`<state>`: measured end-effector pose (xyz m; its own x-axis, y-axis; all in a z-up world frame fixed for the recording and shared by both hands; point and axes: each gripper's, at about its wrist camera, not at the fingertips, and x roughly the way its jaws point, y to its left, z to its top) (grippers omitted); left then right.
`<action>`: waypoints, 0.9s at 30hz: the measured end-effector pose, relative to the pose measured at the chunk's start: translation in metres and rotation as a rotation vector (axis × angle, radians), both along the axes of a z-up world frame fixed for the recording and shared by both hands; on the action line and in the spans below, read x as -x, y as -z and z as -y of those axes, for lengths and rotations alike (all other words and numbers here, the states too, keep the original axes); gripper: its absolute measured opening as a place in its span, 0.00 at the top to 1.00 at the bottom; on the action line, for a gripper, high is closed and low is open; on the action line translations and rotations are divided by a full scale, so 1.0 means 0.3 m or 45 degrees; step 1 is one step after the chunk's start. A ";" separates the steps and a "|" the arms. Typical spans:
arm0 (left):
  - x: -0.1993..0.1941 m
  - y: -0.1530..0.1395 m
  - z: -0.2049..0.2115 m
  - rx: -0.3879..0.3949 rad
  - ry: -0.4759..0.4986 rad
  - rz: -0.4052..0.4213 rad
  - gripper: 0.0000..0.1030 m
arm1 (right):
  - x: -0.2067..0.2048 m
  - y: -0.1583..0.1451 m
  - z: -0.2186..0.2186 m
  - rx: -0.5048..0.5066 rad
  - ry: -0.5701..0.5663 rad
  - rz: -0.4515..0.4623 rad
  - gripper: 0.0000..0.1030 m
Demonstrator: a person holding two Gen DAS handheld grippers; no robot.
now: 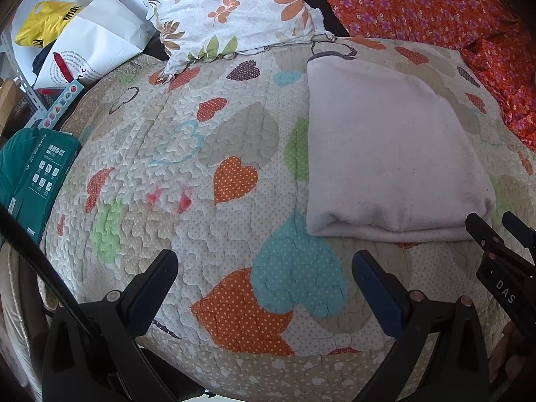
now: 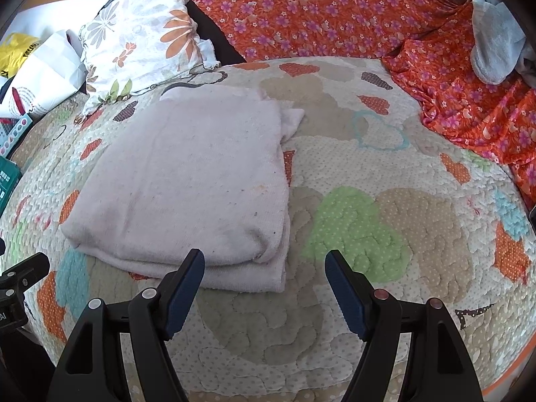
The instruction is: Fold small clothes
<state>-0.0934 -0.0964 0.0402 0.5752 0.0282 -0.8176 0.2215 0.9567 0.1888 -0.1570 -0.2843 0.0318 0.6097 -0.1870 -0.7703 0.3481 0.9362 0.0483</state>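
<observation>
Two tools, left tool [image 1: 264,268] and right tool [image 2: 264,268], both spread wide, gripping nothing. Folded pink cloth [image 2: 187,181] flat on heart quilt [image 2: 368,268], at 11 o'clock from right tool.

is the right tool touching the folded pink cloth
Apart. In the right wrist view the open right tool hangs over the quilt, and the folded cloth lies beyond its fingertips.

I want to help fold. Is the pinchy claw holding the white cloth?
No, both the left gripper and right gripper are open, beside the folded cloth.
</observation>
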 end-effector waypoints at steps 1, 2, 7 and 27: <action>-0.001 0.001 -0.001 0.000 0.001 0.001 0.00 | 0.000 0.000 -0.001 0.002 -0.001 0.000 0.23; -0.001 0.001 -0.001 -0.001 0.001 -0.001 0.00 | -0.001 -0.001 -0.001 0.002 -0.002 0.001 0.23; 0.001 0.001 0.003 -0.004 -0.001 0.005 0.00 | -0.002 0.000 -0.003 0.003 -0.004 0.000 0.23; -0.004 0.018 0.006 0.004 0.010 -0.007 0.00 | -0.005 0.004 0.001 0.005 -0.003 0.003 0.21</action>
<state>-0.0921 -0.0983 0.0347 0.5706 0.0214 -0.8209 0.2302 0.9554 0.1849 -0.1556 -0.2845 0.0305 0.6121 -0.1884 -0.7680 0.3459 0.9372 0.0458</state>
